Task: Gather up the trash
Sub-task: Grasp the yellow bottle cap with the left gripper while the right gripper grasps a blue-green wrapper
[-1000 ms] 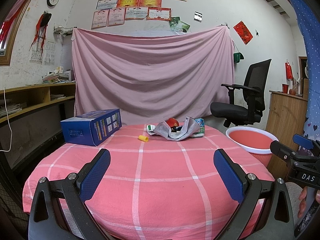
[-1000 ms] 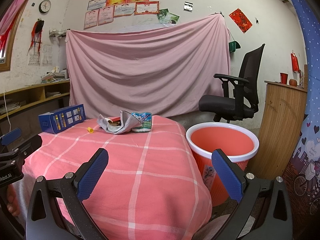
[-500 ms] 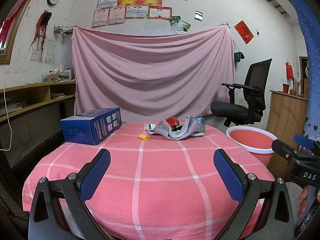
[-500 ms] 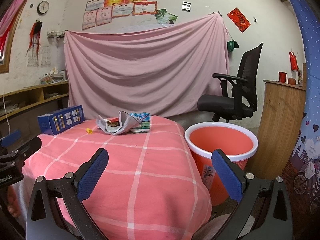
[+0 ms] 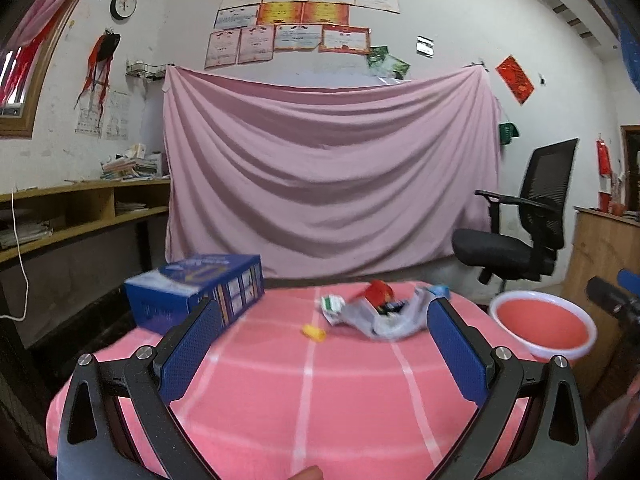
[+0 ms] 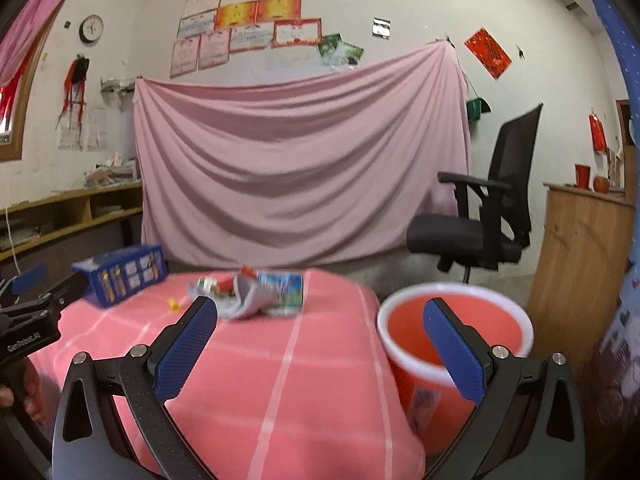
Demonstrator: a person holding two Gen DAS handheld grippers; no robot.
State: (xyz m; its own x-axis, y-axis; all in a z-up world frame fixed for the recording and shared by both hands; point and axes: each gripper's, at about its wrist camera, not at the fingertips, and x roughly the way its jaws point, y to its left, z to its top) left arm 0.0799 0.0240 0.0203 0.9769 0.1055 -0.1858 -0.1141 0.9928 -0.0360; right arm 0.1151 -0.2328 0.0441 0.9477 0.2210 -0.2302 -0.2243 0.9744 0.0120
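Observation:
A pile of trash lies at the far side of the pink checked table [image 5: 320, 384]: a crumpled grey wrapper [image 5: 384, 320] with a red piece [image 5: 380, 291] in it, a green-white packet [image 5: 332, 303] and a small yellow piece [image 5: 313, 332]. My left gripper [image 5: 323, 306] is open and empty, short of the pile. In the right wrist view the grey wrapper [image 6: 248, 300] lies beside a colourful packet [image 6: 286, 288]. My right gripper [image 6: 320, 306] is open and empty over the table's right part, near the red bin [image 6: 456, 290] with its white rim.
A blue box [image 5: 196, 296] stands at the table's back left. The red bin [image 5: 542, 326] sits on the floor right of the table. Behind it are a black office chair [image 6: 480, 232] and a wooden cabinet [image 6: 580, 264]. Wooden shelves [image 5: 80, 208] run along the left wall.
Both grippers have moved forward toward the trash pile, which looks larger and blurred now. Both stay open and empty.

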